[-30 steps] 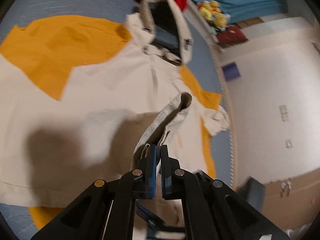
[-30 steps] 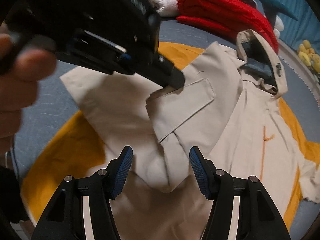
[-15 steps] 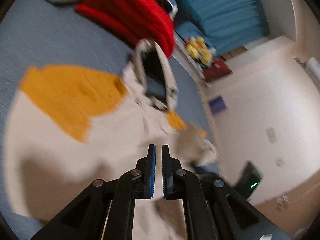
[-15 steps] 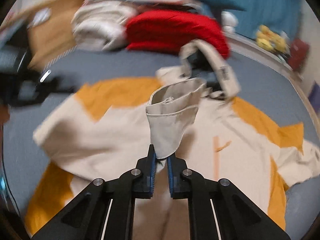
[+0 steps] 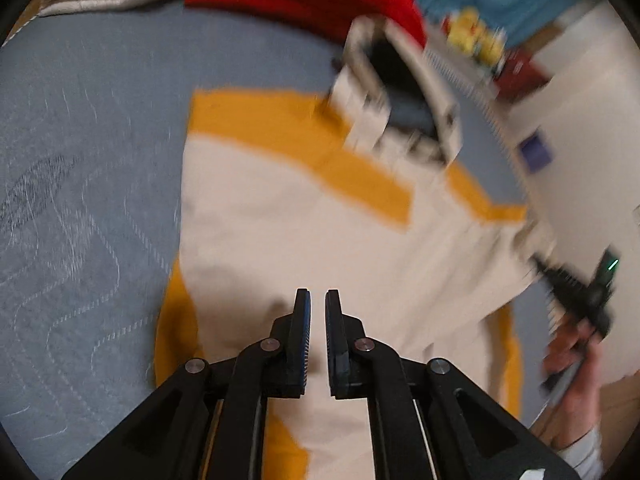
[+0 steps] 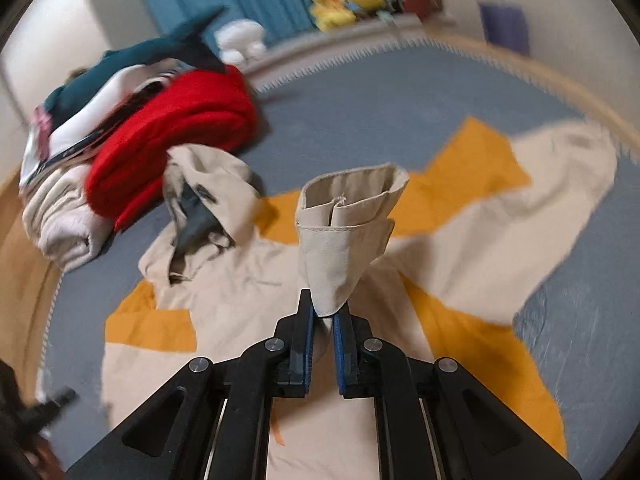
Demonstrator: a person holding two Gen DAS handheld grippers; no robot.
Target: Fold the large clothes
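A beige jacket with orange panels [image 5: 300,232] lies spread on a grey-blue mattress [image 5: 80,200], its hood [image 5: 400,92] at the far end. In the left wrist view my left gripper [image 5: 317,300] hovers over the jacket's body. Its jaws are opening, with a narrow gap and nothing between them. In the right wrist view my right gripper [image 6: 324,312] is shut on a beige sleeve cuff [image 6: 344,232]. The cuff stands lifted above the jacket [image 6: 248,320], beside the hood [image 6: 208,200]. The other sleeve [image 6: 540,208] lies stretched out to the right.
A folded red garment [image 6: 172,140] lies by the hood, with white [image 6: 60,232] and teal [image 6: 132,64] clothes piled behind it. Yellow plush toys [image 6: 344,0] sit past the mattress's stitched edge [image 6: 560,92]. A person's hand [image 5: 576,364] shows at the right of the left wrist view.
My left gripper let go of the sleeve and swung away over the jacket. My right gripper shut on the sleeve cuff, then carried it across with the wrist rolling.
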